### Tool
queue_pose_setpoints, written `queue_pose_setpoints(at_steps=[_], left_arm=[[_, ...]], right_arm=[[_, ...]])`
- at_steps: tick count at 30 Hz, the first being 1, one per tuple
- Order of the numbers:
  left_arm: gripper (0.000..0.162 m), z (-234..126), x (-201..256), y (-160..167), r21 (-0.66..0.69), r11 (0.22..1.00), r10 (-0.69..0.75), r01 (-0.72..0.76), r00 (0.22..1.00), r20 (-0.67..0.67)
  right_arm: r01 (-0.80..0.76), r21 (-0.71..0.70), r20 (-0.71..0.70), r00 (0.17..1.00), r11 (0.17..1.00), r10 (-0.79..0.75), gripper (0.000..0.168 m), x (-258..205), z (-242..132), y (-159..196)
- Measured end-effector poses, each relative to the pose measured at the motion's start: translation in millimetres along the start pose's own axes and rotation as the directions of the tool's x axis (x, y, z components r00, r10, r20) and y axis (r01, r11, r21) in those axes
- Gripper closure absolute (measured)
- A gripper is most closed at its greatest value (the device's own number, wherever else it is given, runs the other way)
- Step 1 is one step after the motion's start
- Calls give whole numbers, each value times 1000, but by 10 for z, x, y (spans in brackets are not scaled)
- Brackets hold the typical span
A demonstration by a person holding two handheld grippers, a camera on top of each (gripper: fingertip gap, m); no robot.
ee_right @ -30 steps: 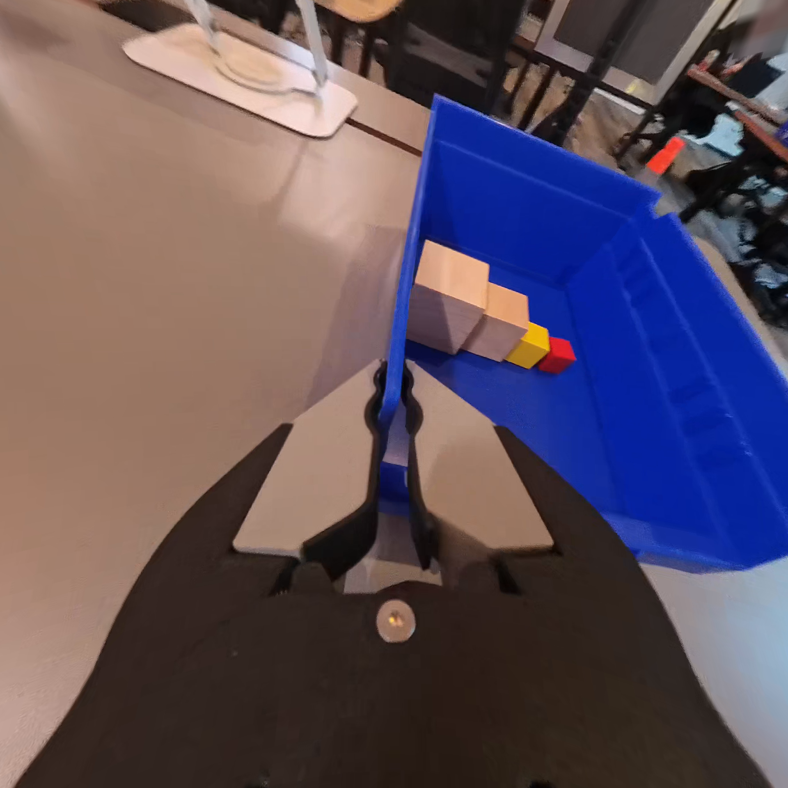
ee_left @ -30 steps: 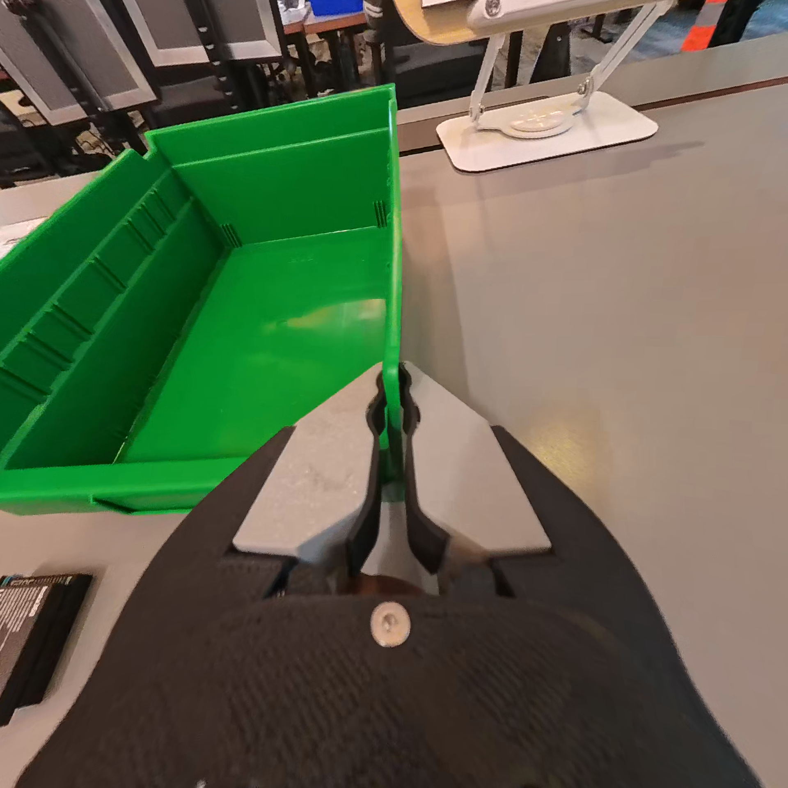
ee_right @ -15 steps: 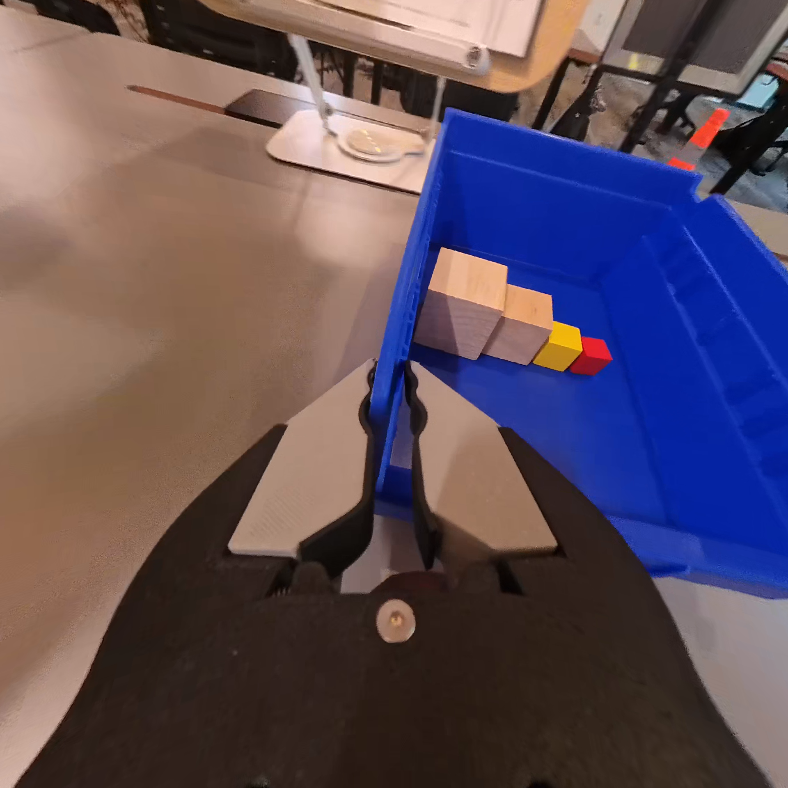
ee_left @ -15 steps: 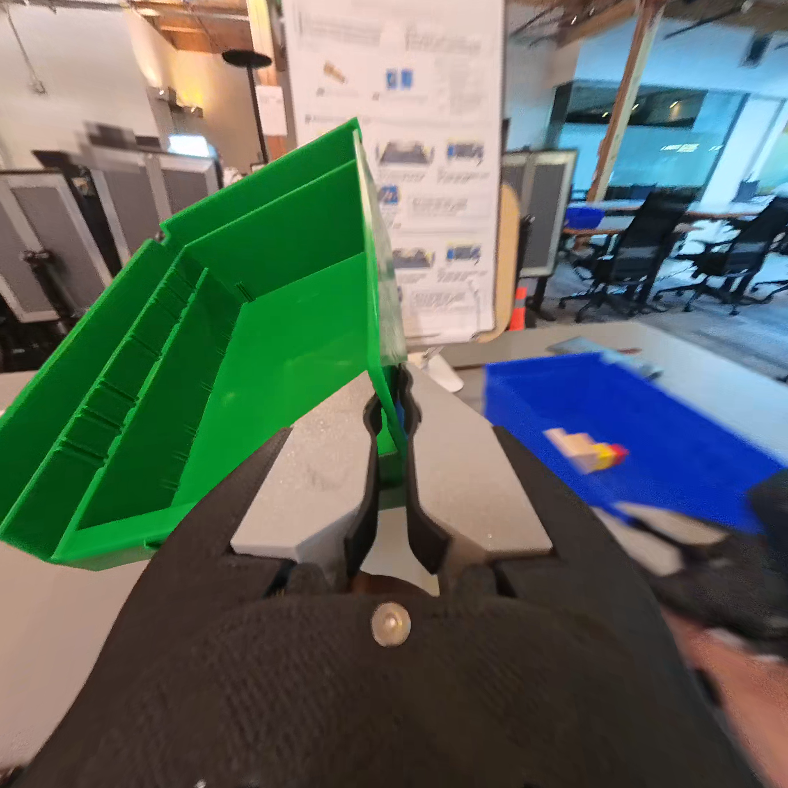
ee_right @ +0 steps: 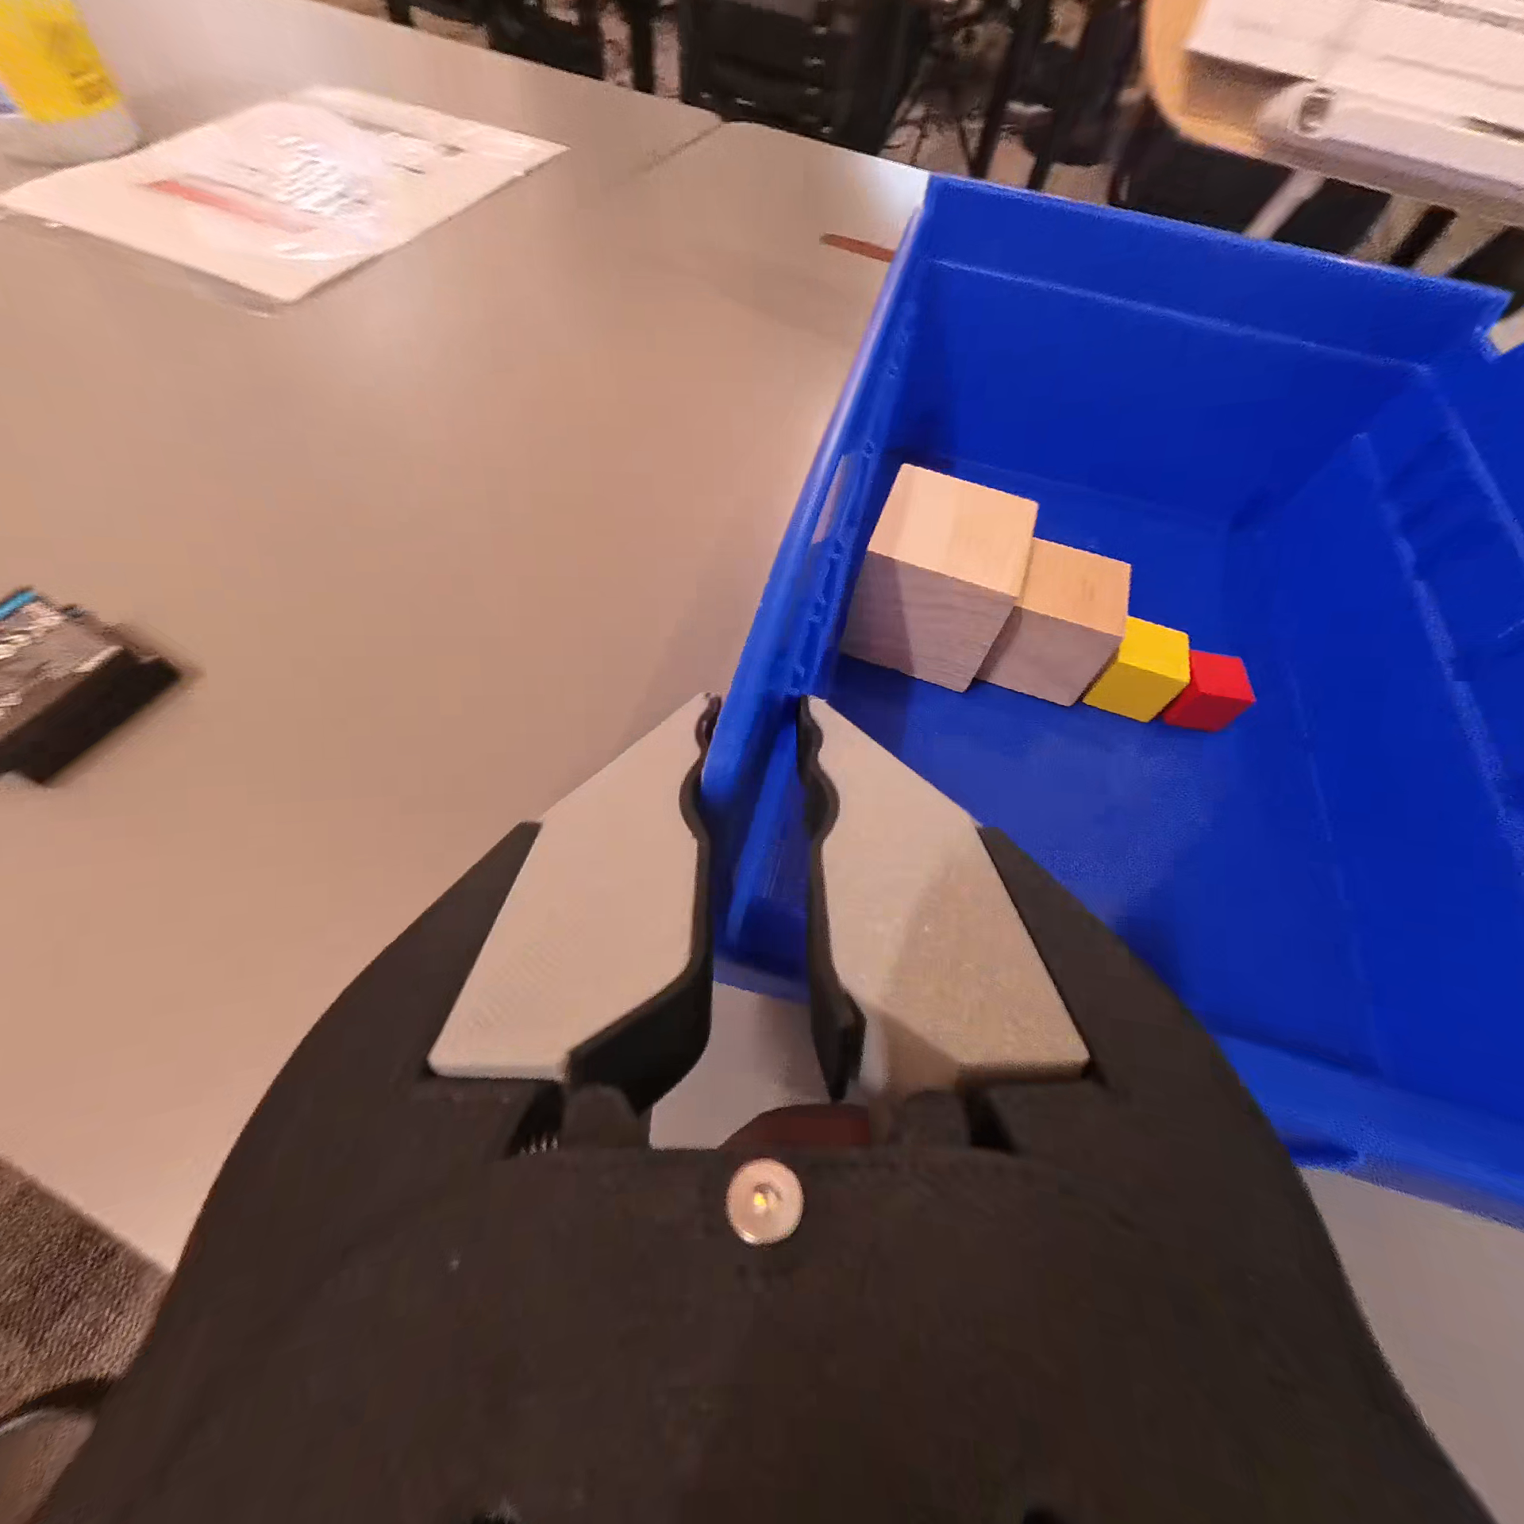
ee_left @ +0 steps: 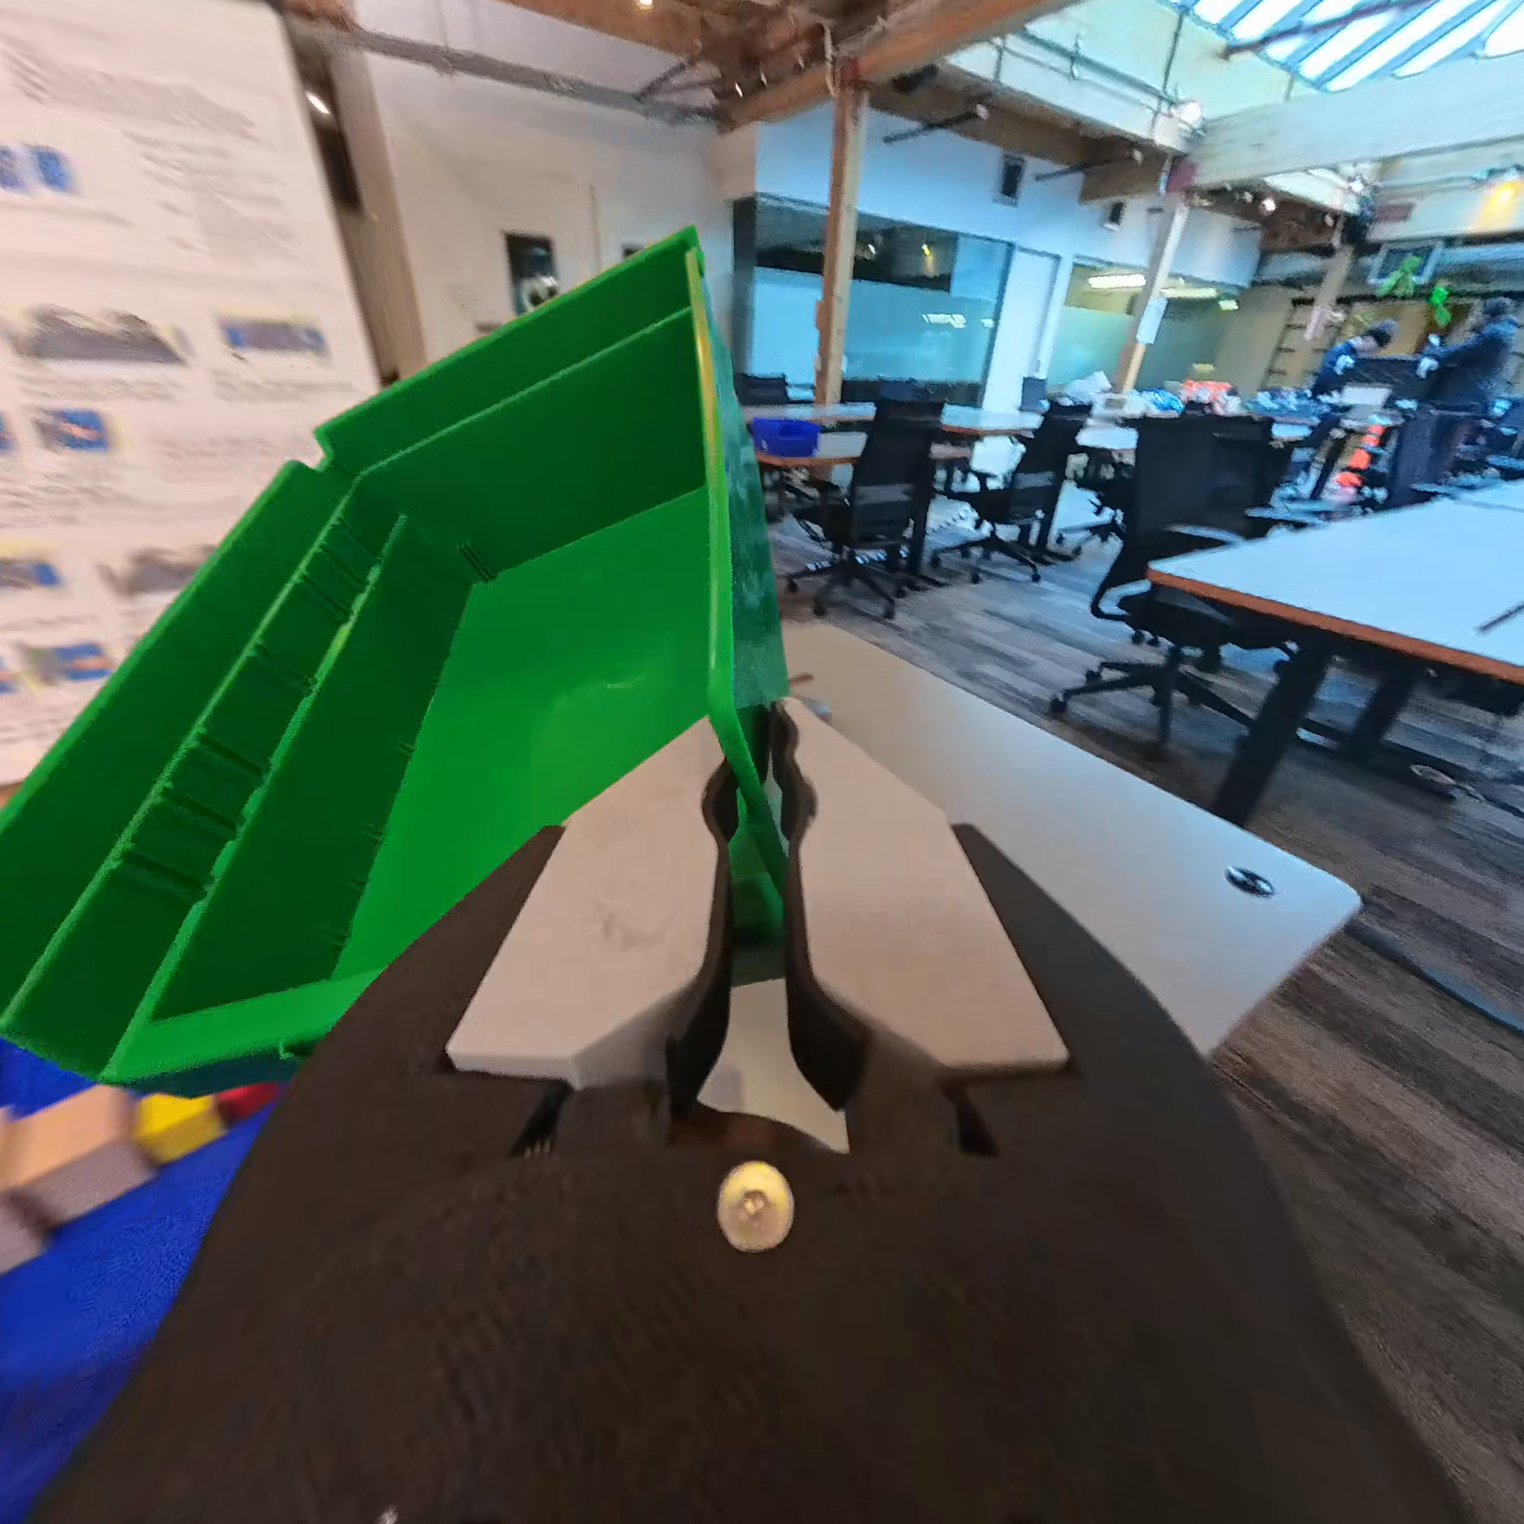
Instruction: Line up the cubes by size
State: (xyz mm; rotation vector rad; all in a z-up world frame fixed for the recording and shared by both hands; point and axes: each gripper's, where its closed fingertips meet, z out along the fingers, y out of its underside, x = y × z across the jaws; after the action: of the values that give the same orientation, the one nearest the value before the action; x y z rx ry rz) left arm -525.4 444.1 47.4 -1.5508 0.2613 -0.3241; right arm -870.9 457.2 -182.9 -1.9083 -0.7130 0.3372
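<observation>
The left gripper [ee_left: 754, 742] clamps the right side wall of the green bin [ee_left: 511, 660], holding it tilted in the air. Below its lower left corner, blurred cubes [ee_left: 99, 1146] lie in a blue bin [ee_left: 91, 1319].

Around you, an open office: black swivel chairs [ee_left: 874, 511] at one o'clock, a long white desk [ee_left: 1352, 577] at three, wood-plank floor [ee_left: 1402, 1031], skylights overhead.

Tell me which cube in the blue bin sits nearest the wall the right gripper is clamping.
The biggest wooden cube. It heads the row against that wall of the blue bin; the smaller wooden cube, yellow cube and red cube trail away from it.
</observation>
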Motion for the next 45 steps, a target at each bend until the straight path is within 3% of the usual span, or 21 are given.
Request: queue_pose_setpoints(at_steps=[5, 11, 20, 27, 33, 39, 42, 45], left_arm=[[160, 304, 384, 660, -144, 989, 18, -29, 997, -76], [159, 551, 492, 1156, -234, 970, 49, -64, 996, -69], [159, 820, 685, 1660, -329, 944, 20, -30, 999, -33], [158, 887, 834, 1973, -343, 930, 134, -131, 991, -15], [162, 908, 843, 2409, -442, 896, 63, -51, 998, 11], [162, 861, 867, 2296, -419, 901, 130, -117, 992, 2], [138, 680, 1096, 1917, -345, 927, 117, -145, 988, -101], [127, 250, 1269, 1359, -206, 955, 169, -214, 962, -214]], right_arm=[[42, 11, 62, 997, 999, -43, 153, -182, -23, 0], [-7, 135, 92, 996, 991, -5, 153, -70, -233, -103], [45, 321, 63, 996, 946, -69, 152, 151, -707, -322], [65, 308, 32, 996, 949, -78, 153, 370, -745, -124], [40, 285, 24, 999, 958, -48, 156, 556, -740, 69], [63, 293, -13, 998, 954, -62, 155, 751, -794, 89], [75, 290, -37, 997, 954, -68, 154, 931, -828, 83], [78, 272, -51, 996, 959, -67, 147, 1201, -874, 109]])
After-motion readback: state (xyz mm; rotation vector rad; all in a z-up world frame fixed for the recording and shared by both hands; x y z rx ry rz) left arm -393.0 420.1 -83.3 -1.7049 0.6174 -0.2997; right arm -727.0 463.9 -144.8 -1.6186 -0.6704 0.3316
